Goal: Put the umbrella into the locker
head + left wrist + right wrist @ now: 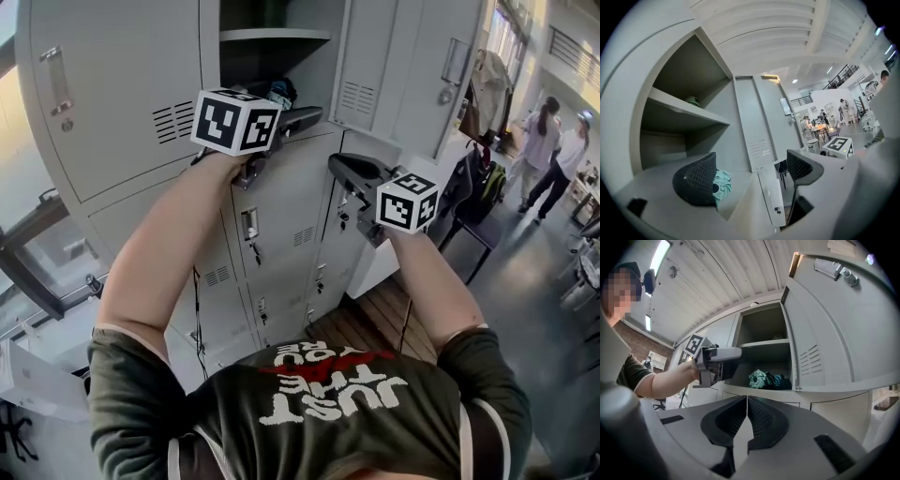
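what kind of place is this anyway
Probably a locker area in an open office or workshop hall: a bank of grey metal lockers, people seated at tables behind, and a ribbed ceiling with strip lights.

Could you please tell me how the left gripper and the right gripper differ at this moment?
The left gripper has its jaws apart; the right gripper has them together. The left gripper sits at the open locker compartment's front edge; the right gripper is lower, before the closed doors beneath. Both are empty.
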